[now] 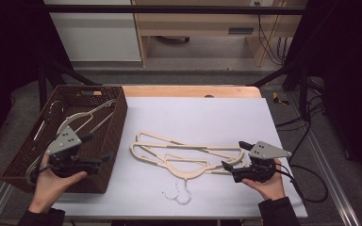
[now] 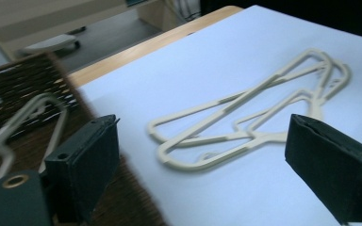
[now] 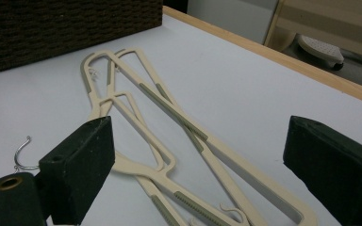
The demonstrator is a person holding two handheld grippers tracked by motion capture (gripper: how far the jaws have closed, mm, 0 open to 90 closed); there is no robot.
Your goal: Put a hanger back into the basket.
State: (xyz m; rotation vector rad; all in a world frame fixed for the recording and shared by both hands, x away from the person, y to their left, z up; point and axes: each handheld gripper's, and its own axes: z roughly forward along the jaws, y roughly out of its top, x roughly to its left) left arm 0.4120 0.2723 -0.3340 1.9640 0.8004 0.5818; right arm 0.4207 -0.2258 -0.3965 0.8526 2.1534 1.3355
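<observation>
Since 1 hanger already lies in the basket, the wide-open, empty right gripper faces 9 o'clock toward 2 overlapping hangers; left gripper also gapes empty.
</observation>
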